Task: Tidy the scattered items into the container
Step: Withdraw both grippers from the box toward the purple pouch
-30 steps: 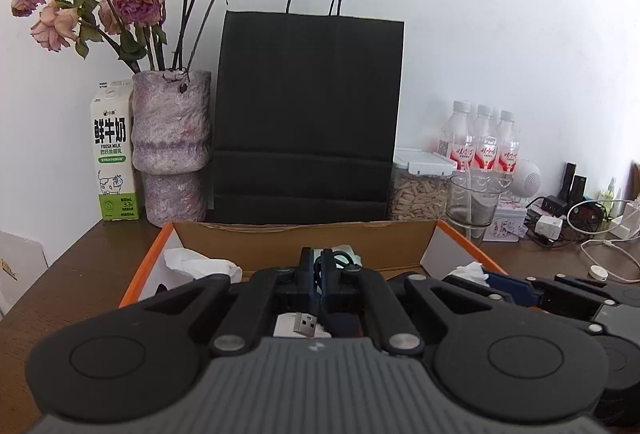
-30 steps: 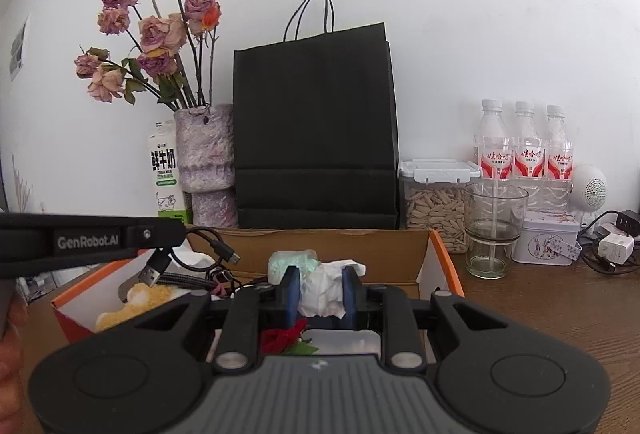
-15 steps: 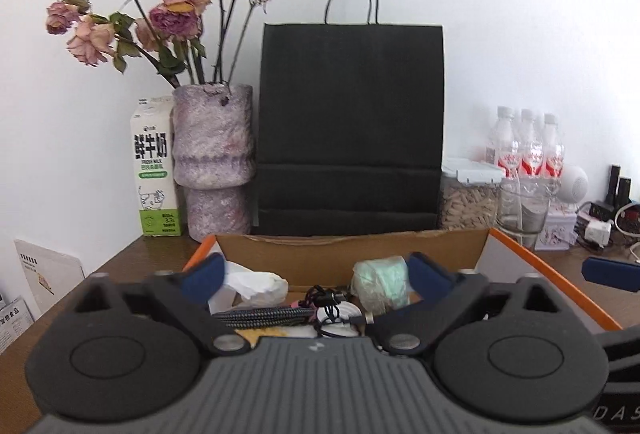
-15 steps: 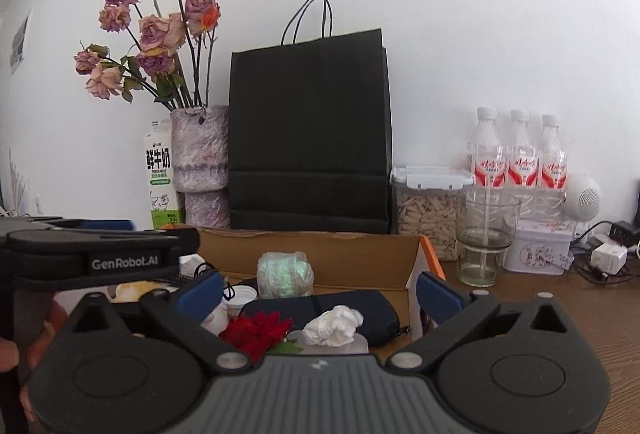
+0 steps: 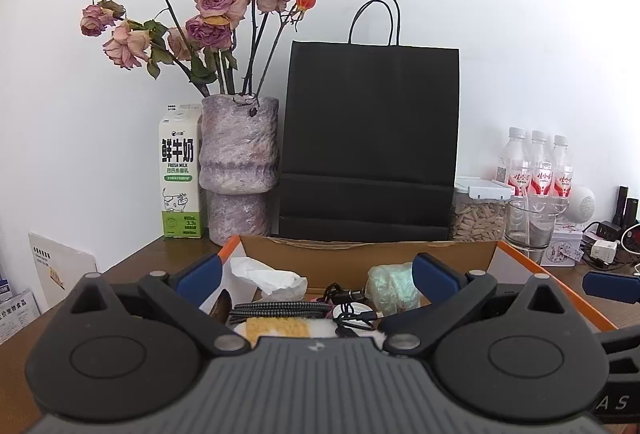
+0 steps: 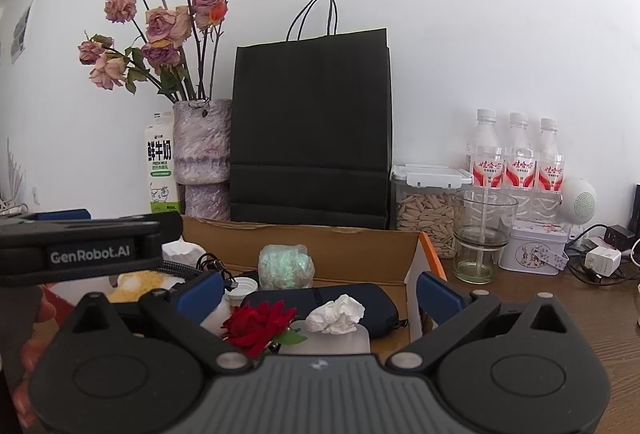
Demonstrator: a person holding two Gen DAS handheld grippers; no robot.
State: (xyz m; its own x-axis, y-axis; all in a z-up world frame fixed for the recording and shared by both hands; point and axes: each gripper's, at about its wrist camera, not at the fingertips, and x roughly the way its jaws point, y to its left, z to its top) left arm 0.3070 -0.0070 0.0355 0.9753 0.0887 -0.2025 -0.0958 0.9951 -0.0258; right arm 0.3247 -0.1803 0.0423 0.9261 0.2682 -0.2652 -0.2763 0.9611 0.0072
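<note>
**Observer:** Jaws of both tools stand wide apart, having just swung out, and nothing is between them. Left gripper (image 5: 316,272) and right gripper (image 6: 320,290) both hang low over the near edge of the cardboard box (image 6: 304,238).

**Recorder:** Contents?

**Observer:** Crumpled tissue (image 6: 337,313) lies on a dark zip pouch (image 6: 372,300), red fabric rose (image 6: 256,322) just beside it. Greenish wrapped bundle (image 6: 285,266) sits toward the back wall of the box. Braided cable (image 5: 280,309) and a thin black cord (image 5: 346,308) lie tangled at the left half, with a second tissue (image 5: 270,276) behind them. All are inside the box as far as I can tell; I see no scattered piece left on the wooden table (image 6: 540,298).

**Recorder:** Risks?

**Observer:** Judgement only. Cord loops sit close under the left fingertips; a withdrawal that drags low could hook one and pull the cable over the rim. Tissue on the pouch is light and loose, so a brush from the right jaw would flick it out. Drinking glass (image 6: 482,234) stands near the box's right wall; a wide swing to that side could knock it over.
</note>
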